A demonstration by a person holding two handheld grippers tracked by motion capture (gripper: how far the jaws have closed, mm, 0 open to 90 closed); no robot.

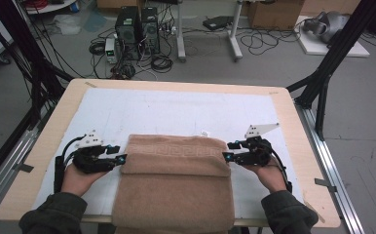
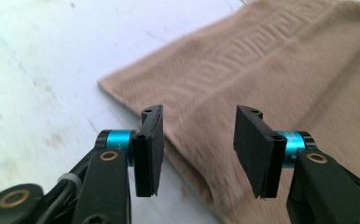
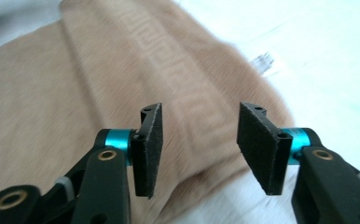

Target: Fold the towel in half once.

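Hands come in from six o'clock, palms inward, each holding one claw level and pointed at the one towel [image 1: 176,180] between them. The left claw [image 1: 122,159] sits at the towel's nine o'clock edge, the right claw [image 1: 228,156] at its three o'clock edge, both just beside the upper folded layer. In each gripper view the two black pads stand apart with nothing clamped, the cloth lying beyond the gap. The towel, tan with a key-pattern band, lies folded on the white mat [image 1: 176,109] of the table [image 1: 293,126], toward six o'clock, its near end hanging over the edge.
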